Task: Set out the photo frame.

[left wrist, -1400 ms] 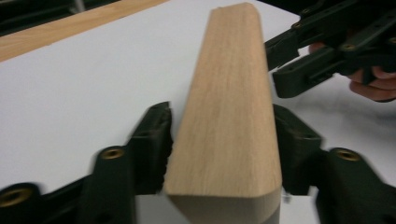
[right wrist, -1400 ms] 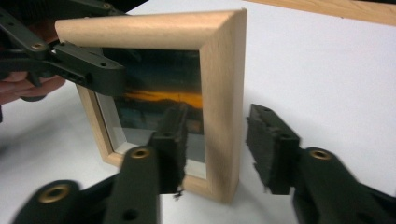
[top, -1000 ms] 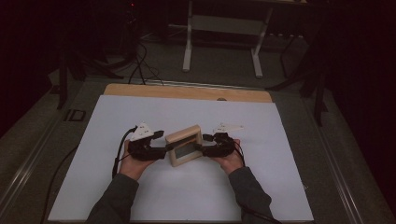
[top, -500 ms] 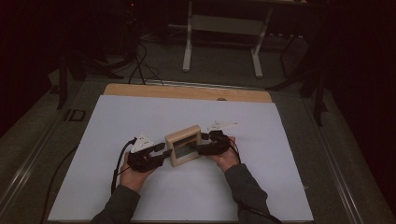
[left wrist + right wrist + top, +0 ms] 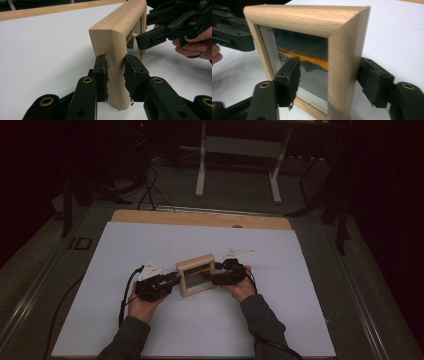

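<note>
A small wooden picture frame [image 5: 197, 275] with a glass front stands upright on the white table top [image 5: 150, 245]. My left gripper [image 5: 175, 281] is at the frame's left side. In the left gripper view its jaws have just been closing, and the left gripper [image 5: 116, 75] now presses both pads on the frame's [image 5: 120, 25] upright edge. My right gripper [image 5: 214, 279] is at the frame's right side. In the right gripper view it [image 5: 330, 80] has one pad before the glass and one against the back of the frame [image 5: 307, 17], having closed slightly.
A wooden strip [image 5: 200, 219] runs along the table's far edge. Beyond it stand the white legs of a desk [image 5: 237, 165], with cables [image 5: 150, 195] on the dark floor. Bare white surface lies all around the frame.
The left gripper's jaws have gone from wide open to closed on the frame's left side. The frame and the right hand have stayed where they were.
</note>
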